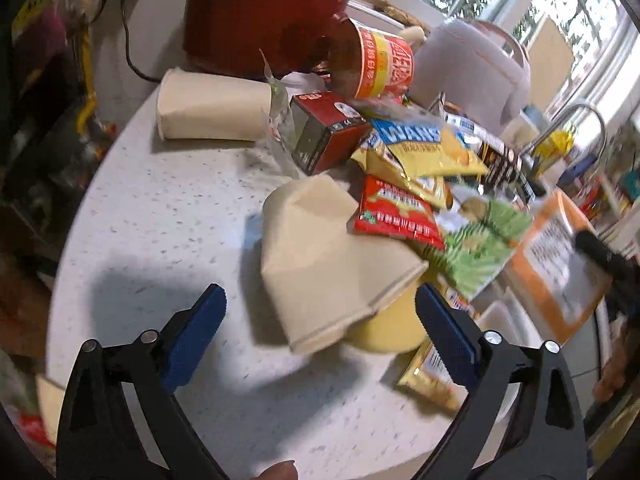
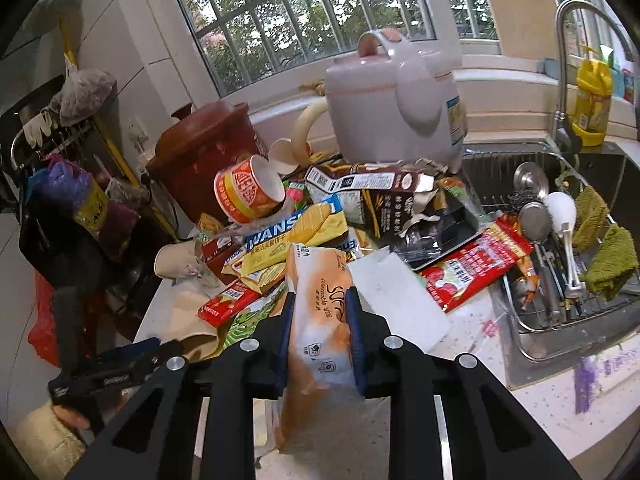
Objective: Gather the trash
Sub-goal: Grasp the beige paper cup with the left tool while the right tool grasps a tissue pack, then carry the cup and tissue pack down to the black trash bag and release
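Right gripper (image 2: 320, 336): jaws narrow, clamped on the orange-and-white tissue pack (image 2: 320, 320). The pack stands between the blue pads and runs past the fingertips toward the trash pile; its lower end hangs below the jaws.

Left gripper (image 1: 320, 316): jaws wide, gripping nothing. A crumpled beige paper cup (image 1: 332, 264) lies on its side between and just ahead of the fingertips, rim toward the right-hand finger. A yellow item (image 1: 390, 328) sits under the rim, mostly hidden, can't identify.

Beyond the left jaws: red snack packet (image 1: 396, 216) overlapping the cup, green wrapper (image 1: 480, 240), yellow-and-blue wafer pack (image 1: 424, 148), red box (image 1: 324, 128), second beige cup (image 1: 208, 108) on its side farther out to the left, orange noodle cup (image 1: 380, 64) tipped over against the dark red pot (image 1: 256, 12).

Ahead of the right jaws: white sponge-like block (image 2: 400, 292) just right of the pack, torn brown carton (image 2: 392, 196), pale rice cooker (image 2: 396, 108) behind the pile. Sink (image 2: 580, 344) with utensils far right.

Left view is motion-blurred on its right side; print there is unreadable.
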`<state>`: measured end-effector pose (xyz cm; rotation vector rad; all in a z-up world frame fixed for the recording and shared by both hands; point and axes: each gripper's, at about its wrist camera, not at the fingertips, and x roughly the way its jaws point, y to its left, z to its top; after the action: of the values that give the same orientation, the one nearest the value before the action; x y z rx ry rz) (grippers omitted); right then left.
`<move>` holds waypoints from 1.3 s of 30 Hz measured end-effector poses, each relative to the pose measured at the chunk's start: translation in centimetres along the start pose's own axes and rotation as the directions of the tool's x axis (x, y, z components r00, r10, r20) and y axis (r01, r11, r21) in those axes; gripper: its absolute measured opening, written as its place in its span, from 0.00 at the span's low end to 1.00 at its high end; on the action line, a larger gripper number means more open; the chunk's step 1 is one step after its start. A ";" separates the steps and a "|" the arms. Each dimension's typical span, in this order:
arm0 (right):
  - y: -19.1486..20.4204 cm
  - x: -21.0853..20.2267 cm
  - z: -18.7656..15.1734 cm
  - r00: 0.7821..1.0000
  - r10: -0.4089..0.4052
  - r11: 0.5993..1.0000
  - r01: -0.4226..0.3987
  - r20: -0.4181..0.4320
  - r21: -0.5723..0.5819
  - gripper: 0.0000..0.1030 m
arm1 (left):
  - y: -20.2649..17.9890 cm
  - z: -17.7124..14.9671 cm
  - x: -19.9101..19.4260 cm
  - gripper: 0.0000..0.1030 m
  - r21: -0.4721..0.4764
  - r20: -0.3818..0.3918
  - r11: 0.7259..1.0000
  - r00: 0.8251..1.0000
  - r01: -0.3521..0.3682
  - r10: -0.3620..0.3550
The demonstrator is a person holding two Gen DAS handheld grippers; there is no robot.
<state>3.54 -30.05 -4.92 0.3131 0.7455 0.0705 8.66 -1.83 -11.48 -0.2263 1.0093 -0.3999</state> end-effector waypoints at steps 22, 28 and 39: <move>3.0 -3.4 0.1 0.995 -0.010 0.999 0.014 0.095 -0.048 0.24 | -1.2 1.1 -1.9 0.04 0.083 0.097 0.995 0.994 0.050 -0.058; 4.5 -4.9 0.3 0.991 -0.006 0.997 0.017 0.133 -0.081 0.24 | -1.7 1.4 -5.4 0.04 0.132 0.173 0.991 0.983 0.031 -0.054; 6.6 -10.9 -5.5 0.999 0.016 0.986 -0.008 0.049 -0.166 0.24 | -1.7 -8.0 -13.2 0.04 0.260 0.119 0.964 0.993 -0.056 0.025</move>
<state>-7.88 -24.24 0.38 0.1605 0.6828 0.1347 -4.74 2.23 -4.75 0.0112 0.8360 -0.4734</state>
